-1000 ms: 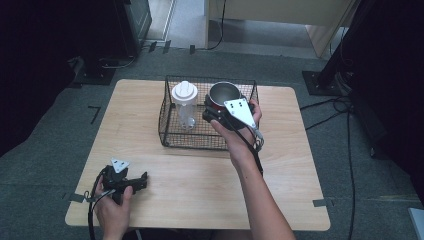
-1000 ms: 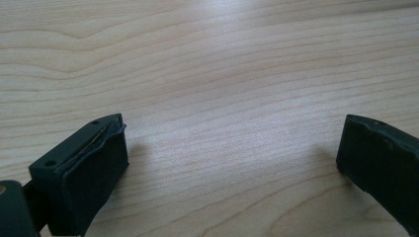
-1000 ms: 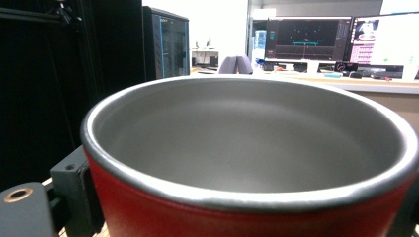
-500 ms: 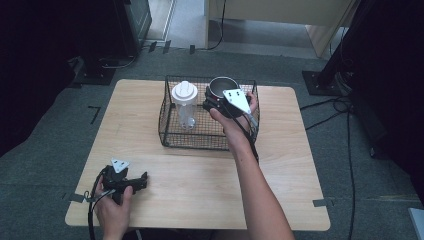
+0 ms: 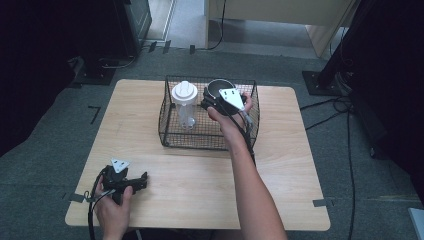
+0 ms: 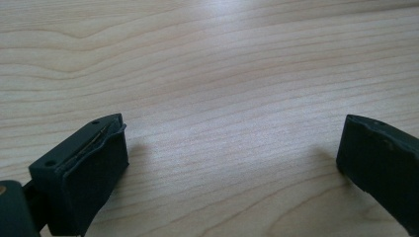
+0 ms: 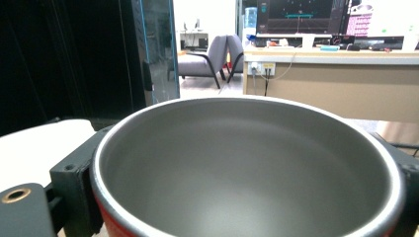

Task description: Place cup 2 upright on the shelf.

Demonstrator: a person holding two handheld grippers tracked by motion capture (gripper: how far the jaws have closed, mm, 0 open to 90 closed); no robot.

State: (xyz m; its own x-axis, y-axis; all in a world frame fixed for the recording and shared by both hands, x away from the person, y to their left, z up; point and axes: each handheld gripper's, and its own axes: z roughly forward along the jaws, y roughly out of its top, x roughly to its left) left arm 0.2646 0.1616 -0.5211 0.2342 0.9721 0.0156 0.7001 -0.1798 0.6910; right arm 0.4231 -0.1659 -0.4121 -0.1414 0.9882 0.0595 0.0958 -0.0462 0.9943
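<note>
A pale wooden worktop [image 5: 280,170] stands on grey carpet, with dark equipment stands at the upper left and right of the high view and cables trailing across the floor at the right edge; the right gripper view looks past all this to a desk, monitors and an office chair in the distance.

At the lower left of the high view the left gripper [image 5: 131,181] rests on the bare worktop in the person's hand, its fingers [image 6: 86,170] spread wide apart with nothing between them, well apart from everything else.

In the upper middle sits a black wire basket [image 5: 170,135]. In its left part a clear plastic jar with a white lid [image 5: 184,102] stands upright. To the right of it, the right gripper [image 5: 216,102] has its fingers around a red pot with a grey inside [image 7: 247,168], one on each side of the wall just under the rim, seemingly gripping it; the pot is in the basket's upper right part.

The hold looks shallow, on a smooth curved wall, so the pot could tilt or slide out if raised quickly. The basket's wire sides enclose it closely, so the rim might catch on them, and the jar just beside it could be knocked over by a sideways swing.
</note>
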